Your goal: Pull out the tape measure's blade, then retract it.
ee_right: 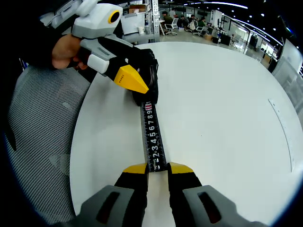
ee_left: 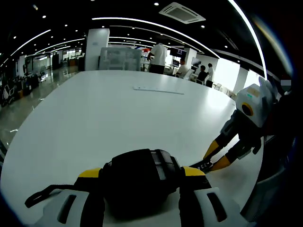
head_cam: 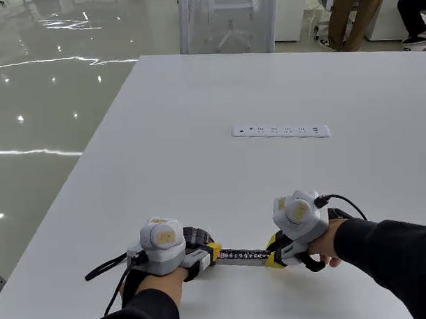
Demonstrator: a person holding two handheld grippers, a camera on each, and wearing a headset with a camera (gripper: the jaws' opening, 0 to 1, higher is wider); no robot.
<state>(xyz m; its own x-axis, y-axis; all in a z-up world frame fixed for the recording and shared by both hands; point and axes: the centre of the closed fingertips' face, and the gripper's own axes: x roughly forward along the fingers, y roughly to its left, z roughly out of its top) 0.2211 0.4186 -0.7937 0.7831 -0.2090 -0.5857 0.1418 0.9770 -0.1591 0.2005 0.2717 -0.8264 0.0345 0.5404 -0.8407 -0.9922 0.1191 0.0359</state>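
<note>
In the head view, the tape measure case (head_cam: 197, 238) is seen at 6 o'clock on the white desk (head_cam: 199, 167), gripped by the left claw (head_cam: 209, 254). A short length of blade (head_cam: 241, 255) is drawn out of it toward 3 o'clock and ends at the right claw (head_cam: 272, 259). A white power strip (head_cam: 280, 131) lies flat well apart from both, at 12 o'clock from the blade. How firmly the case is held cannot be judged from the head view. In the left gripper view the black case is shown seated between the two yellow-tipped jaws, which are closed against its sides, with a black strap trailing toward 8 o'clock. The blade tip is small in the head view. In the right gripper view the jaws are seen nearly together, pinched on the very end of the blade, which runs from 6 o'clock up to the case near 12 o'clock, lying low along the desk with its printed scale legible. A grey mesh chair (ee_right: 42, 142) is recorded at 9 o'clock in that view, beside the desk edge. People are seen standing and sitting beyond the far end of the desk in both gripper views.
</note>
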